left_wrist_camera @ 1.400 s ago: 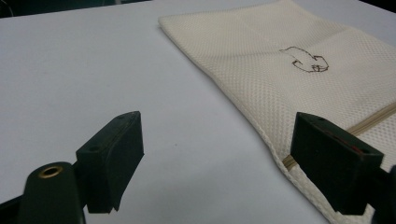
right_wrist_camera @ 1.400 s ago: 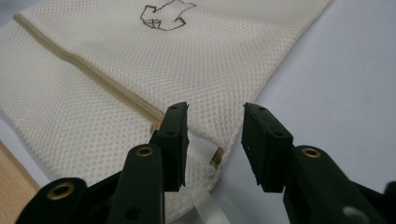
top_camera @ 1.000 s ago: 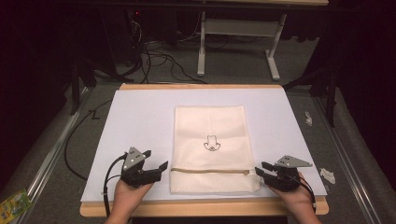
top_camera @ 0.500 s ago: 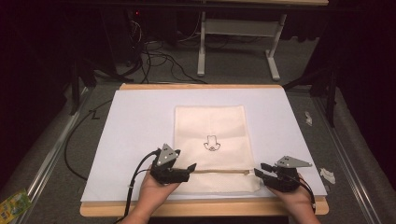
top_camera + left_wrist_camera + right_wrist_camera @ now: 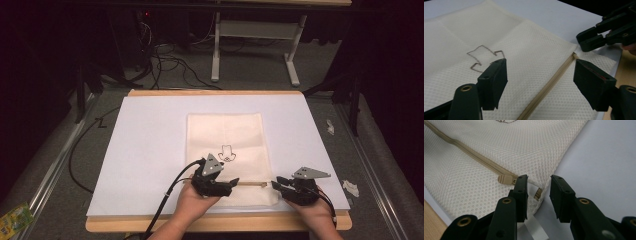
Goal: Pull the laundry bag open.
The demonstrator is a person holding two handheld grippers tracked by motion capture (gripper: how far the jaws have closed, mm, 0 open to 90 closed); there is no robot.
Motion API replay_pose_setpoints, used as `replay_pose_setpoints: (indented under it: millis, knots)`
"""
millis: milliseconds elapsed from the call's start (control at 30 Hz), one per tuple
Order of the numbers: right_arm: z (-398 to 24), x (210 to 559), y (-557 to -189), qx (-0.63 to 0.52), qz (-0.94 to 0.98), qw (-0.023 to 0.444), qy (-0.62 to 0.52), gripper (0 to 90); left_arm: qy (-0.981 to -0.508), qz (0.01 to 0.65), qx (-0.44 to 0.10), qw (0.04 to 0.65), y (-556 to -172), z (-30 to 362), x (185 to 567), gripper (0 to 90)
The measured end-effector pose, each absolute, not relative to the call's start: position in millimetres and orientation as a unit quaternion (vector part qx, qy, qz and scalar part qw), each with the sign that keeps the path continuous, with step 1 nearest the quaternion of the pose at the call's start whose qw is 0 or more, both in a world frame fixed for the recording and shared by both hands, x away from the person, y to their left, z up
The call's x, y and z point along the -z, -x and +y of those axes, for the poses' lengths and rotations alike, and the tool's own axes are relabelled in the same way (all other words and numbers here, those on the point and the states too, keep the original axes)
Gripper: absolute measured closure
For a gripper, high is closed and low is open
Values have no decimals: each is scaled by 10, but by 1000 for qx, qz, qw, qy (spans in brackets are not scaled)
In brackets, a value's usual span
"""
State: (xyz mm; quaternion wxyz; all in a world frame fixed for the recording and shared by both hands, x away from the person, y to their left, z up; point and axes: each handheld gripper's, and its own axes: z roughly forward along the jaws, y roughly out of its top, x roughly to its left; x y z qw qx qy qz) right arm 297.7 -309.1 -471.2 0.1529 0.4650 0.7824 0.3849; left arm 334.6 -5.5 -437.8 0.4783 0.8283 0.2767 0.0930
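My left gripper (image 5: 233, 183) hovers with jaws spread over the cream mesh zipped bag (image 5: 226, 137) on the white table sheet (image 5: 145, 145); my right gripper (image 5: 276, 184), jaws parted, sits at its tan zipper's (image 5: 474, 155) end.

The room is dark all around. The table (image 5: 115, 220) has a light wood edge, and a big white sheet (image 5: 150, 140) covers its top. The floor (image 5: 50, 165) is grey carpet. Behind the table stands a white metal frame with two legs (image 5: 216, 55) and flat feet. Black cables (image 5: 165, 60) lie in a tangle on the floor near it. One black cable (image 5: 80, 145) curls along the left side of the table. A shiny metal rail (image 5: 55, 170) runs down the left side. Small white scraps (image 5: 351, 187) lie on the floor at the right. A green and yellow packet (image 5: 12, 220) sits in the bottom left corner.
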Motion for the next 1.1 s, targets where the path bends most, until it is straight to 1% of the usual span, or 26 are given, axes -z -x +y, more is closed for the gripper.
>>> replay_pose_setpoints:
  millis: [67,200,333,367,400,467,500,533,567,600,633,700,767,800,933,1067,1100]
  knots:
    - [-3095,4721,-2985,-384,781,150,-469,682,-830,275,-89,476,-3336,-105,4391,281]
    - [-3091,4737,-2994,-382,784,146,-466,683,-843,261,-81,464,-3295,-334,4448,286]
    - [-3052,4766,-2990,-373,795,143,-457,694,-847,253,-75,461,-3282,-436,4470,298]
    - [-3038,4774,-2982,-370,795,145,-458,702,-848,250,-74,462,-3276,-472,4477,298]
    - [-3043,4765,-2990,-368,797,140,-458,745,-847,250,-70,464,-3270,-505,4480,305]
    - [-3065,4767,-3003,-371,797,132,-458,785,-846,250,-68,466,-3270,-529,4486,307]
    - [-3065,4767,-3003,-371,797,132,-458,785,-846,250,-68,466,-3270,-529,4486,311]
    - [-3065,4765,-3005,-373,797,130,-457,804,-846,250,-68,466,-3271,-538,4492,311]
    - [-3045,4747,-2999,-369,803,135,-448,830,-848,251,-66,462,-3270,-555,4507,326]
    - [-3045,4747,-2999,-369,803,135,-448,830,-848,251,-66,462,-3270,-555,4507,341]
    - [-3021,4720,-2992,-368,806,145,-440,838,-851,245,-60,461,-3256,-568,4517,376]
    - [-3011,4702,-2986,-367,808,150,-435,839,-851,245,-57,460,-3245,-578,4521,391]
    - [-3002,4662,-2976,-372,807,153,-432,841,-854,241,-56,459,-3226,-593,4521,437]
    - [-2994,4637,-2960,-376,806,158,-428,842,-854,240,-57,459,-3219,-602,4520,477]
    - [-2990,4606,-2929,-383,807,163,-420,841,-853,244,-56,458,-3216,-640,4522,493]
    - [-2976,4578,-2921,-381,809,170,-414,842,-854,241,-54,459,-3194,-701,4534,542]
    - [-2976,4578,-2921,-381,809,170,-414,842,-855,240,-55,456,-3191,-721,4537,542]
